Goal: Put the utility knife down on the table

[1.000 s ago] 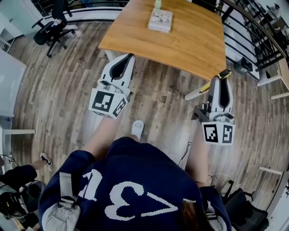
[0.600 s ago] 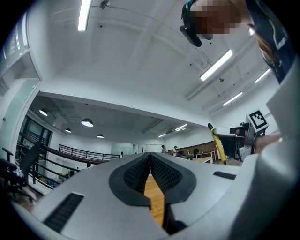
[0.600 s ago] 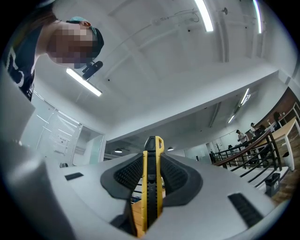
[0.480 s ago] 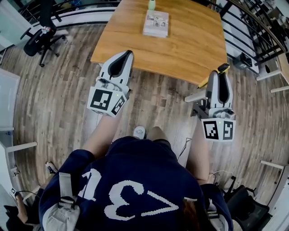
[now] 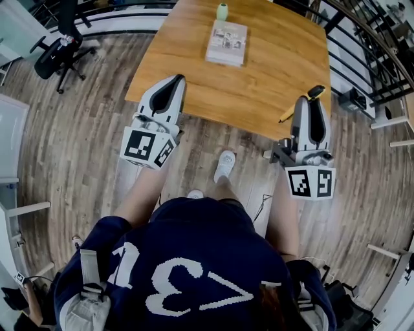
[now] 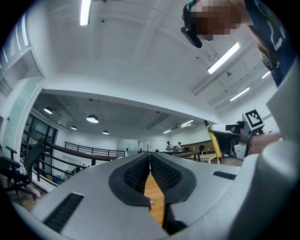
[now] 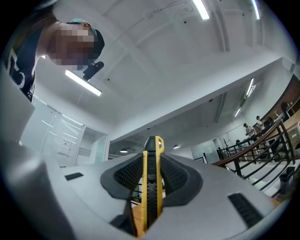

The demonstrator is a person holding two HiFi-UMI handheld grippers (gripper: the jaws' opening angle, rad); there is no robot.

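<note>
A yellow and black utility knife point(image 7: 151, 187) stands clamped between the jaws of my right gripper point(image 7: 152, 176). In the head view the right gripper point(image 5: 309, 111) is over the near right edge of the wooden table point(image 5: 246, 77), and the utility knife point(image 5: 304, 102) sticks out past its tips over the tabletop. My left gripper point(image 5: 173, 83) hangs at the table's near left corner, jaws shut with nothing between them. In the left gripper view the left gripper point(image 6: 150, 161) has its pads pressed together, and the knife point(image 6: 213, 143) shows far right.
A book point(image 5: 227, 42) lies on the far middle of the table, with a small green vase point(image 5: 222, 11) behind it. An office chair point(image 5: 59, 45) stands on the wood floor at far left. A black railing point(image 5: 362, 45) runs along the right. My shoe point(image 5: 224, 165) is below the table edge.
Both grippers have moved forward toward the table. The right one, still holding the knife, now reaches over the table's near right edge. The person has stepped closer.
</note>
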